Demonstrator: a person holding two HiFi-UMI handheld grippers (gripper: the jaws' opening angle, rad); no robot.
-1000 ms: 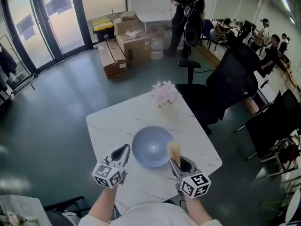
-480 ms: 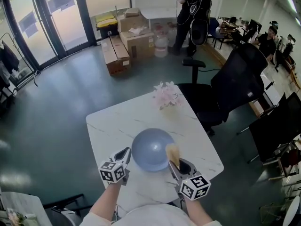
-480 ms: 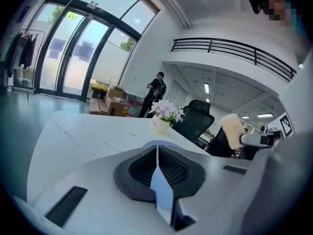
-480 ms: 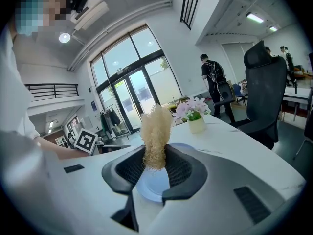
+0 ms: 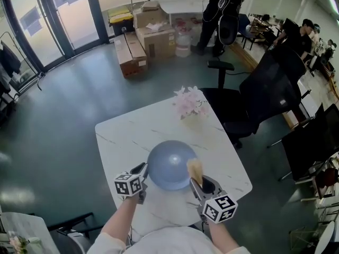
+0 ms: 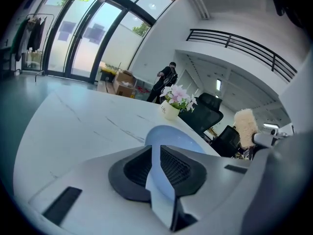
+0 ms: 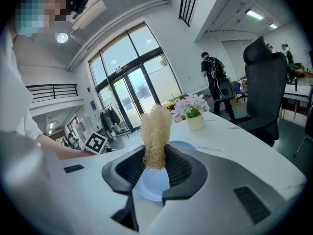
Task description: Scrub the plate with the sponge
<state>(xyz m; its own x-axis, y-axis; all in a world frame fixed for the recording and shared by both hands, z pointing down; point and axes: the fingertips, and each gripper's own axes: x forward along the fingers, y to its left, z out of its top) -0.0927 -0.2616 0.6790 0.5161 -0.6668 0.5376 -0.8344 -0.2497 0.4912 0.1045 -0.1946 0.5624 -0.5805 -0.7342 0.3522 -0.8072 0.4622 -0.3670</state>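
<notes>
A blue-grey plate (image 5: 170, 164) sits on the white marble table (image 5: 132, 131), tilted so that its rounded side faces me. My left gripper (image 5: 143, 169) is at the plate's left rim, and in the left gripper view the plate (image 6: 168, 133) has its thin edge pinched between the jaws of the left gripper (image 6: 156, 168), which are opening very slightly. My right gripper (image 5: 197, 183) is shut on a straw-coloured fibrous sponge (image 5: 195, 168) at the plate's right edge. In the right gripper view the sponge (image 7: 155, 136) sticks up from the right gripper (image 7: 155, 169) above the plate (image 7: 149, 186).
A small pot of pink flowers (image 5: 189, 103) stands at the table's far side. A black office chair (image 5: 265, 89) stands to the right of the table. Cardboard boxes (image 5: 143, 41) and a standing person (image 5: 222, 9) are far back on the floor.
My left gripper moved right to the plate's left rim and closed on it. The plate changed from lying hollow side up to tilted. The right gripper with the sponge barely moved.
</notes>
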